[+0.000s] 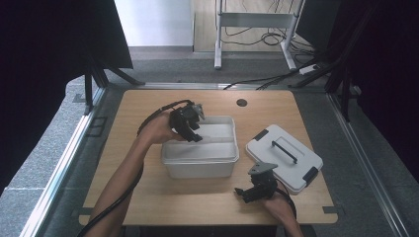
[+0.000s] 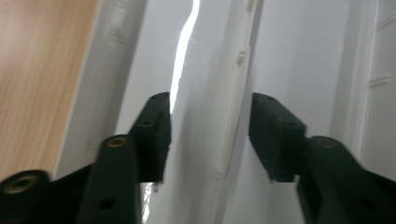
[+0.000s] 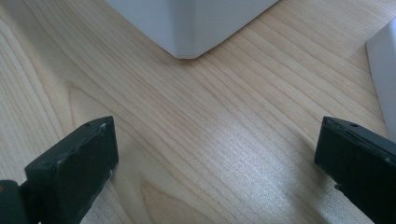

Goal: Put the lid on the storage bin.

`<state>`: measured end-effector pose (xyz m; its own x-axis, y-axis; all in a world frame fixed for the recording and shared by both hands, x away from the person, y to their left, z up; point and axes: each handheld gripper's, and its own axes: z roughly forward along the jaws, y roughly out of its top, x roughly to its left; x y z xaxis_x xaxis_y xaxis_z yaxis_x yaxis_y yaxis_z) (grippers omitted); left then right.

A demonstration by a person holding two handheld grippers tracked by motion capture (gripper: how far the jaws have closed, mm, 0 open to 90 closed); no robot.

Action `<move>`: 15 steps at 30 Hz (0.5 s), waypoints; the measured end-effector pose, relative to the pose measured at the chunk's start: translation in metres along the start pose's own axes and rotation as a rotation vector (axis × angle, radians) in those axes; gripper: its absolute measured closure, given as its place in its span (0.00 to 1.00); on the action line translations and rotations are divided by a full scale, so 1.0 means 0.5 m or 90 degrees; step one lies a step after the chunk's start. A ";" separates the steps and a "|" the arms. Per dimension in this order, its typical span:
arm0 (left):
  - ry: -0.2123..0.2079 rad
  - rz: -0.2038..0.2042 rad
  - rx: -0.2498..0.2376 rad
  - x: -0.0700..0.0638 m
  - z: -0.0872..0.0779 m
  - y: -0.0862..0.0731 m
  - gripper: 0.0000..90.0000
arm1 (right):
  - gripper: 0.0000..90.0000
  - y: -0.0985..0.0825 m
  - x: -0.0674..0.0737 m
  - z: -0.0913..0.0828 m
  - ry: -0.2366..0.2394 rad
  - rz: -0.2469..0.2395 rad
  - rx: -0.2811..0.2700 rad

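Observation:
An open white plastic box (image 1: 200,165) stands in the middle of the wooden table (image 1: 197,197). Its white lid (image 1: 276,160), with a black handle and black latches, lies flat to the right of it. My left gripper (image 1: 191,131) reaches over the box's far left corner. In the left gripper view it (image 2: 210,135) is open, its jaws standing either side of the box wall (image 2: 224,84) without pressing on it. My right gripper (image 1: 245,192) hovers low over the table in front of the lid. It (image 3: 217,158) is open and holds nothing, with the box corner (image 3: 191,23) ahead of it.
A round cable hole (image 1: 241,102) sits near the table's far edge. The lid's edge (image 3: 385,70) shows at the right of the right gripper view. Bare wood (image 1: 148,197) lies in front of the box. Beyond the table are a metal stand (image 1: 254,22) and floor cables.

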<state>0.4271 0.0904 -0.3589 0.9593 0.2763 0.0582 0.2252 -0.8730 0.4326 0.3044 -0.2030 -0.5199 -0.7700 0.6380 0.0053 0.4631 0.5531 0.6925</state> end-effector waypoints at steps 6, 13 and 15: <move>0.029 -0.060 -0.046 0.003 -0.032 -0.045 0.24 | 0.03 0.005 0.001 -0.006 0.006 -0.006 0.019; 0.051 -0.108 -0.089 0.001 -0.068 -0.104 0.14 | 0.03 0.024 -0.002 -0.023 0.018 -0.017 0.021; 0.066 -0.121 -0.097 -0.004 -0.081 -0.124 0.10 | 0.01 0.031 -0.004 -0.029 0.023 -0.015 0.022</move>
<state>0.4044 0.1603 -0.3493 0.8778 0.4762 0.0522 0.3638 -0.7335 0.5742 0.3067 -0.2036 -0.4986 -0.7954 0.6058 0.0160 0.4594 0.5855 0.6679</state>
